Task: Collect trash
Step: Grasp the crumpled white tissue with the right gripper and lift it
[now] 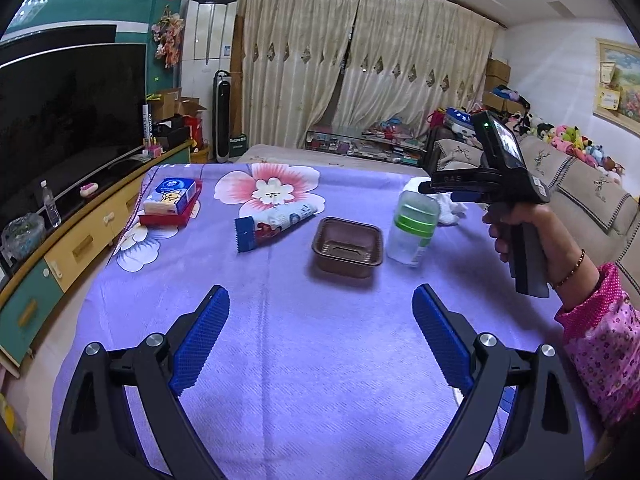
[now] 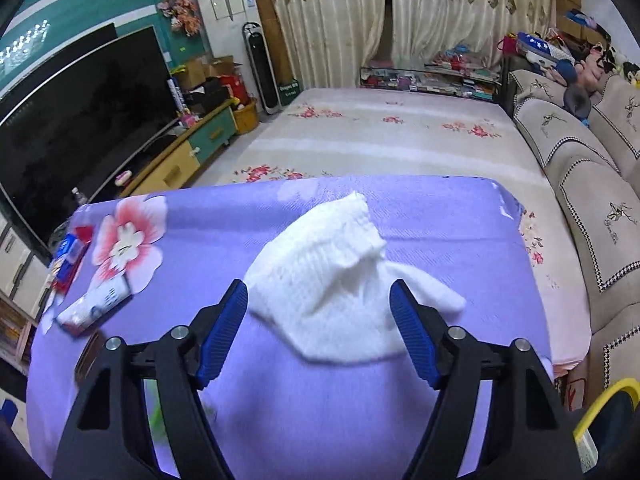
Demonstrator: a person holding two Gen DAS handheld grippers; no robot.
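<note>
A crumpled white tissue [image 2: 340,268] lies on the purple cloth-covered table [image 2: 460,220]. My right gripper [image 2: 318,292] is open just above it, its fingers on either side of the tissue's near part. In the left wrist view the tissue [image 1: 450,208] shows behind a clear bottle with a green band [image 1: 414,228]. A brown plastic tray [image 1: 347,246] and a rolled snack wrapper [image 1: 276,222] lie mid-table. My left gripper [image 1: 320,300] is open and empty over the near cloth.
A tissue pack on a red box [image 1: 172,202] sits at the table's far left. A TV [image 1: 68,120] and cabinet stand left, a sofa [image 2: 592,184] right. A yellow-rimmed bin [image 2: 608,420] is at the table's right side.
</note>
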